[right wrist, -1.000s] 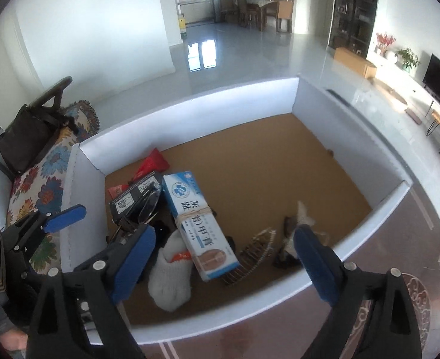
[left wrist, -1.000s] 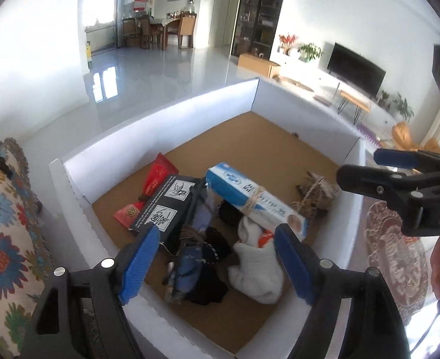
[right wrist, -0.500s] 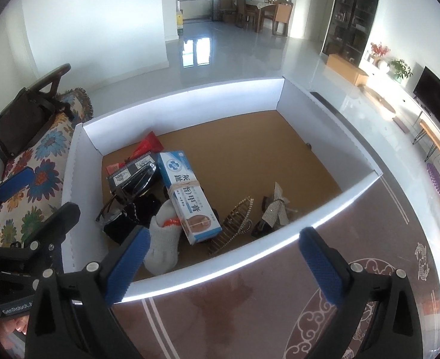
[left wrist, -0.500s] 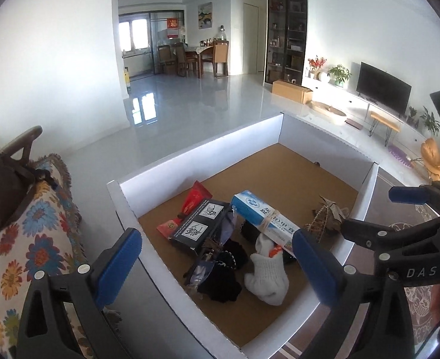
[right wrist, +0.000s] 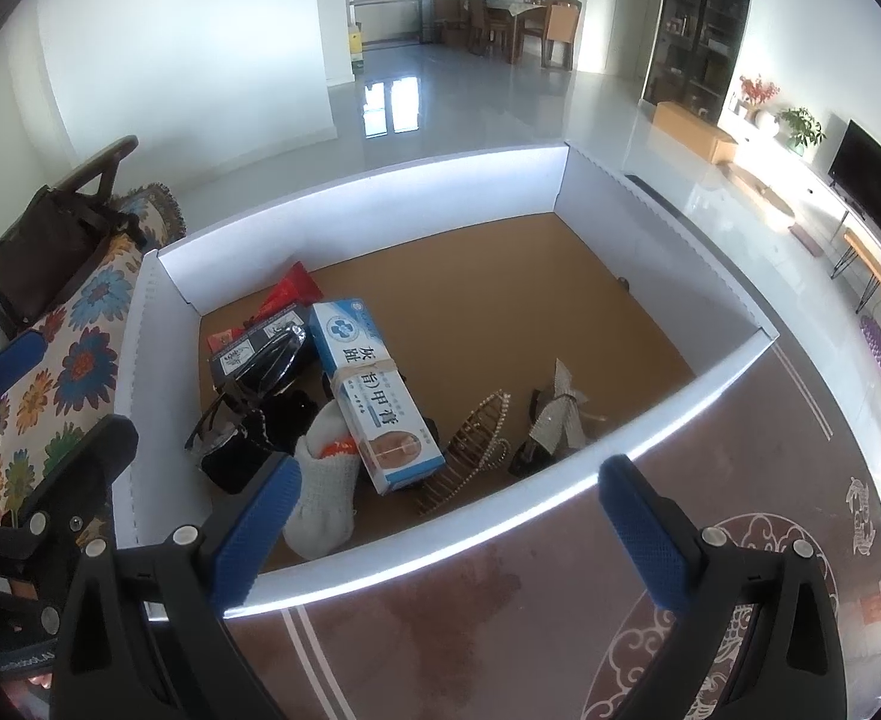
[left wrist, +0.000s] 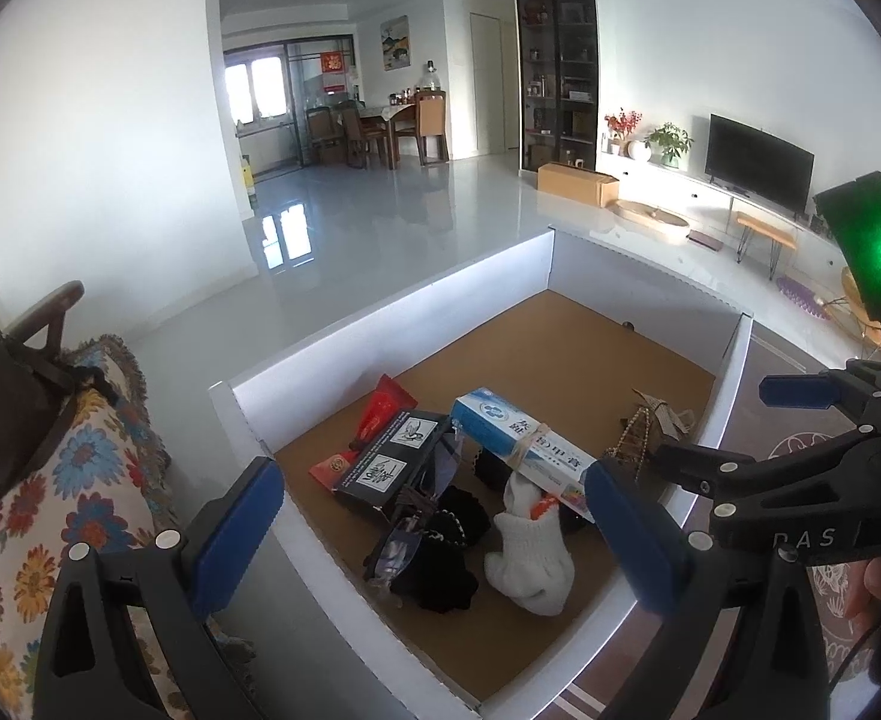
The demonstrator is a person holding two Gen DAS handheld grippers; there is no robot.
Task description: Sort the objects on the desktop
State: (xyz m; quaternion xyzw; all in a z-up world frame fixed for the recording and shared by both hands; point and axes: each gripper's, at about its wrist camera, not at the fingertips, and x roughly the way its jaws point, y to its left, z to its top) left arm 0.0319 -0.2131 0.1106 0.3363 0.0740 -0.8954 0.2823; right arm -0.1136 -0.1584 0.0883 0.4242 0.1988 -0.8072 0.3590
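A white-walled box (right wrist: 380, 192) with a brown floor holds a pile at its left: a blue-white carton (right wrist: 374, 396) bound with a rubber band, a black box (right wrist: 254, 348), a red packet (right wrist: 290, 291), a white sock (right wrist: 320, 498), black cloth with glasses (right wrist: 230, 438), a woven comb-like piece (right wrist: 470, 444) and a bow clip (right wrist: 554, 420). The same carton (left wrist: 524, 456) and sock (left wrist: 527, 558) show in the left wrist view. My left gripper (left wrist: 434, 540) and my right gripper (right wrist: 458, 534) are both open, empty, and held above the box's near side.
A floral-covered seat (right wrist: 74, 360) with a brown bag (right wrist: 44, 258) stands left of the box. A patterned brown rug (right wrist: 650, 570) lies in front. The right half of the box floor (right wrist: 500, 300) is bare. The right gripper (left wrist: 800, 510) shows at the right of the left wrist view.
Both grippers have pulled up and back from the box, so the box and its pile look smaller and farther. Both stayed open. The objects have not moved.
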